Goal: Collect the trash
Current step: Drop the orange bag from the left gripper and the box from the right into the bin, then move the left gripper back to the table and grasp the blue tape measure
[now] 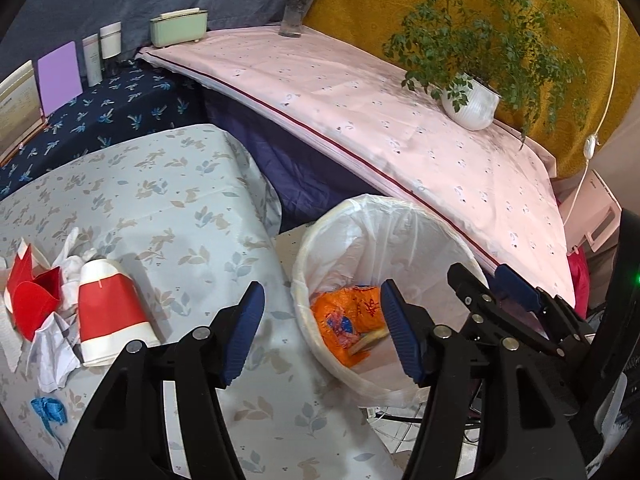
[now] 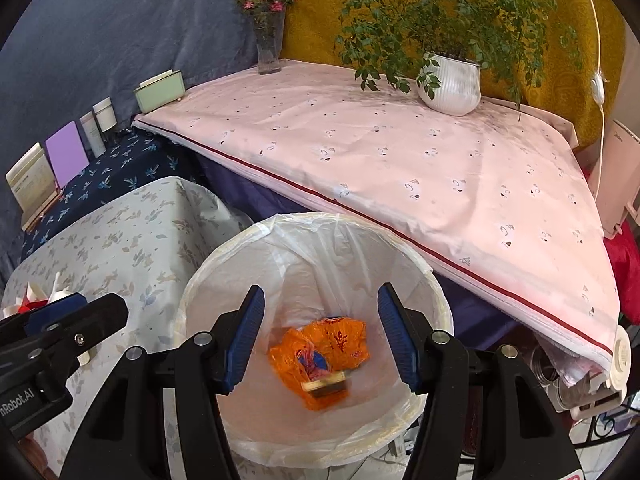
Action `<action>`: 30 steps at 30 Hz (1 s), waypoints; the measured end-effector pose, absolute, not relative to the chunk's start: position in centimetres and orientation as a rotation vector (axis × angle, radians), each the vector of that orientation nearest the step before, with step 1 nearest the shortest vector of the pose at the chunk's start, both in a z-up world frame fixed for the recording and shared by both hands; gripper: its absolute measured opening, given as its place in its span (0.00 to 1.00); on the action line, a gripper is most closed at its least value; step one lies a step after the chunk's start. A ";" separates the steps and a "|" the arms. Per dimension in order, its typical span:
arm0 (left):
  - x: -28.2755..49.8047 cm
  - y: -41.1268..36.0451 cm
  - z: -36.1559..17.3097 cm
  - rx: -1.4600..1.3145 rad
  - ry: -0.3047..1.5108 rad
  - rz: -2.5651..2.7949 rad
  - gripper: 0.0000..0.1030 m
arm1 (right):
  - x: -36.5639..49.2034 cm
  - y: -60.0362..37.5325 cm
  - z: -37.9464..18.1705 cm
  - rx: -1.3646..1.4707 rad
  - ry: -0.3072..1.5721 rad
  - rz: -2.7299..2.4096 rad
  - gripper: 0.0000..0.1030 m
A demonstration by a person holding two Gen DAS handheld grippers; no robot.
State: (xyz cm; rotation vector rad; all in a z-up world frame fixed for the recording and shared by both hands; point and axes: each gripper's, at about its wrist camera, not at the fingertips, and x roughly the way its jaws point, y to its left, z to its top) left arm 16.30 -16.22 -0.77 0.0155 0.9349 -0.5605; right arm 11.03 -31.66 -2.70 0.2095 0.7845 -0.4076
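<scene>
Above the trash bin: right gripper released, nothing between the blue pads; inside the bin, orange wrappers. Beside the bin, over the leaf-print tablecloth: left gripper released too, empty. Farther from the bin on that cloth: red-and-white paper cup, crumpled tissues, red carton scraps.

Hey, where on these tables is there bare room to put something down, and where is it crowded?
Most free: the pink cloth, bare between the glass vase and the white plant pot and forward to its red-striped edge. The leaf-print cloth is bare behind the paper cup. Crowded: its near left corner, with the cup, red carton and tissues.
</scene>
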 end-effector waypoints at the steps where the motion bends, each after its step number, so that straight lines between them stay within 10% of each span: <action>1: 16.4 -16.0 -0.8 0.013 0.935 -0.553 0.56 | 11.1 -31.5 -2.6 0.208 0.784 -0.405 0.55; 30: 15.1 -6.8 1.0 -0.025 0.869 -0.410 0.57 | 9.6 -23.9 1.3 0.151 0.723 -0.292 0.62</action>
